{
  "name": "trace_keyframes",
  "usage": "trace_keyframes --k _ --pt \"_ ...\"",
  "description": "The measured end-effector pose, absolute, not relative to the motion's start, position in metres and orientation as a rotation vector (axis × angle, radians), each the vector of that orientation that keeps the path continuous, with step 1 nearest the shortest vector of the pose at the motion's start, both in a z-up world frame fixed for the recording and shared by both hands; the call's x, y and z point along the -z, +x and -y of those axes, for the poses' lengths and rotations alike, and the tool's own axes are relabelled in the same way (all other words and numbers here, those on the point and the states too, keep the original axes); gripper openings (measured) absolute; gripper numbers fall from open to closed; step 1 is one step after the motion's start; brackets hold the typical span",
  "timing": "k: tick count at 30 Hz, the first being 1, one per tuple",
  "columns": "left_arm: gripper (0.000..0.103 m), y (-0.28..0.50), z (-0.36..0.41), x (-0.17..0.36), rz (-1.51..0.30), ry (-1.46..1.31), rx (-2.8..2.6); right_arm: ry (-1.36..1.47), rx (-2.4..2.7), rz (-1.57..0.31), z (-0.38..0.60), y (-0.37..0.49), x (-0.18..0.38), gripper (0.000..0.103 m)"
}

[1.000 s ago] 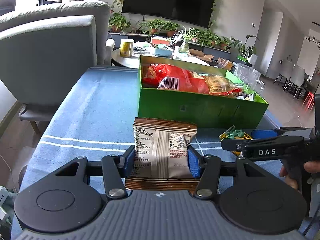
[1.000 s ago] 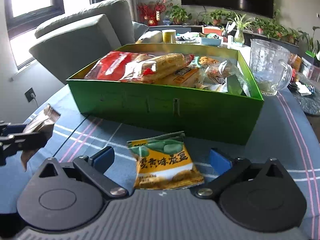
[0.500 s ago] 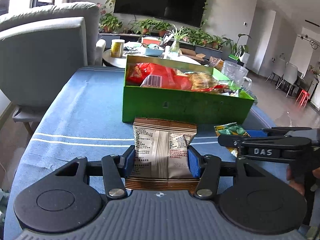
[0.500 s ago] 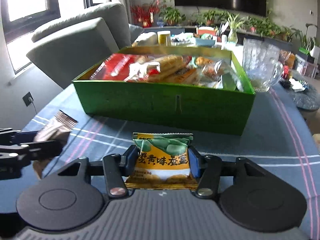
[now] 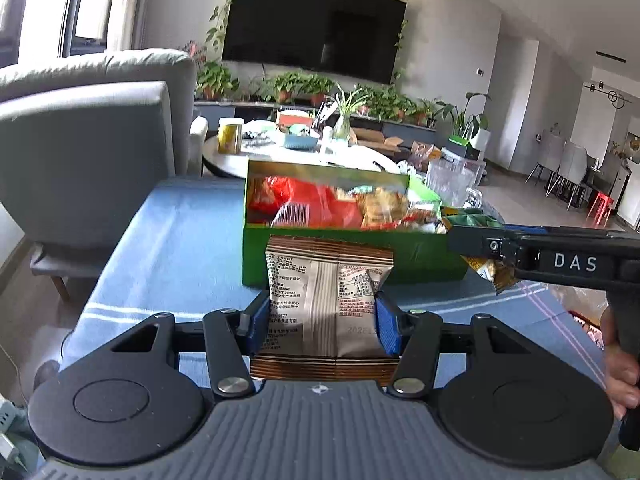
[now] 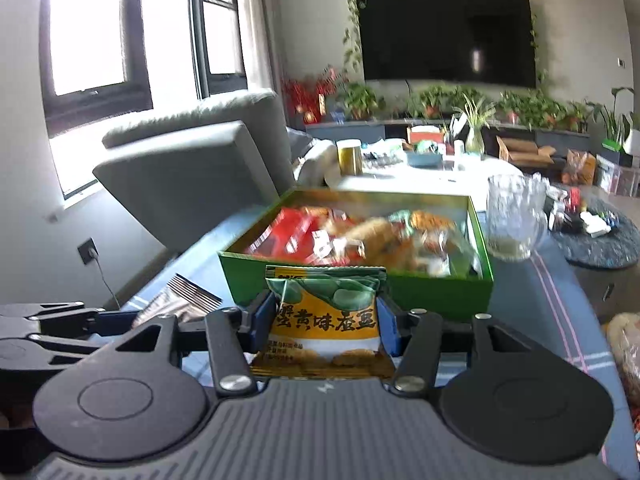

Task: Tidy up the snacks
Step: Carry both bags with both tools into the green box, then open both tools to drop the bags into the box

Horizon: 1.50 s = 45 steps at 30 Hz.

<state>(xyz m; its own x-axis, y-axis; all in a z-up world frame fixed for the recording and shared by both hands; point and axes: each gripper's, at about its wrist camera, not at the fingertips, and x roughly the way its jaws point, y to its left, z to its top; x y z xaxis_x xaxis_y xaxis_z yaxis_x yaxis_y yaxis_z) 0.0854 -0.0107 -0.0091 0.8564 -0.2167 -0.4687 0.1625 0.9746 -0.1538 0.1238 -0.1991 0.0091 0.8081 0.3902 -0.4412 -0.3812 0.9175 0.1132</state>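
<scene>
The left gripper point(image 5: 322, 322) is closed on a brown snack packet point(image 5: 325, 300), and its two blue pads point(image 5: 258, 322) press the packet from both sides. The packet stands upright between the fingers, with its printed back side toward the camera, and it is held above the blue striped tablecloth point(image 5: 168, 248). Behind it on the table stands the green box point(image 5: 340, 256), which is open at the top and already has several snack bags inside, among them a red bag point(image 5: 308, 204) with a barcode.

The right gripper point(image 6: 326, 326) is also closed, on a yellow and green snack packet point(image 6: 325, 312) with Chinese letters on the front. Its blue pads point(image 6: 386, 326) touch the two sides of this packet. In the right wrist view the packet is in the air in front of the near wall of the green box point(image 6: 440, 292), and its top edge reaches about the height of the box rim. In the left wrist view the same gripper point(image 5: 472, 240) comes in from the right side, with the word DAS on its finger, and the yellow and green packet point(image 5: 486, 268) is close to the right front corner of the box.

A glass pitcher point(image 6: 514, 216) stands on the table just beside the right side of the box. A grey sofa point(image 6: 192, 176) is on the left of the table, and a dark television point(image 6: 446, 34) hangs on the far wall. The right wrist view is a little blurred
</scene>
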Motion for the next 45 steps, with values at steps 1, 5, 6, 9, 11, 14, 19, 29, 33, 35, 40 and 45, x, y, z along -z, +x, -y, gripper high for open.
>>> trace_keyframes --k 1,5,6,9,11,14,19,29,33,35,40,45 --pt "0.05 0.086 0.012 0.007 -0.498 -0.107 0.201 0.021 -0.414 -0.466 0.198 0.123 -0.012 0.077" --pt "0.05 0.094 0.016 -0.001 -0.479 -0.095 0.207 0.042 -0.419 -0.438 0.199 0.128 -0.021 0.077" --pt "0.05 0.096 0.016 -0.003 -0.476 -0.092 0.208 0.047 -0.416 -0.434 0.201 0.13 -0.022 0.077" --pt "0.05 0.105 0.018 -0.01 -0.463 -0.089 0.211 0.061 -0.401 -0.429 0.204 0.14 -0.026 0.077" --pt "0.05 0.113 0.02 -0.014 -0.452 -0.086 0.211 0.071 -0.393 -0.427 0.207 0.145 -0.027 0.077" --pt "0.05 0.125 0.022 -0.02 -0.442 -0.081 0.212 0.081 -0.382 -0.424 0.209 0.154 -0.028 0.077" --pt "0.05 0.149 0.029 -0.027 -0.439 -0.066 0.223 0.129 -0.356 -0.443 0.216 0.172 -0.026 0.077" --pt "0.05 0.203 0.044 -0.031 -0.465 -0.017 0.228 0.16 -0.324 -0.461 0.217 0.213 -0.025 0.077" --pt "0.05 0.221 0.05 -0.034 -0.465 -0.007 0.236 0.185 -0.315 -0.463 0.221 0.227 -0.024 0.077" --pt "0.05 0.23 0.052 -0.034 -0.466 -0.001 0.236 0.194 -0.31 -0.465 0.223 0.233 -0.024 0.077" --pt "0.05 0.253 0.057 -0.031 -0.478 0.011 0.23 0.216 -0.309 -0.472 0.221 0.251 -0.022 0.077" --pt "0.05 0.275 0.058 -0.023 -0.495 0.002 0.219 0.235 -0.302 -0.484 0.219 0.269 -0.018 0.077"
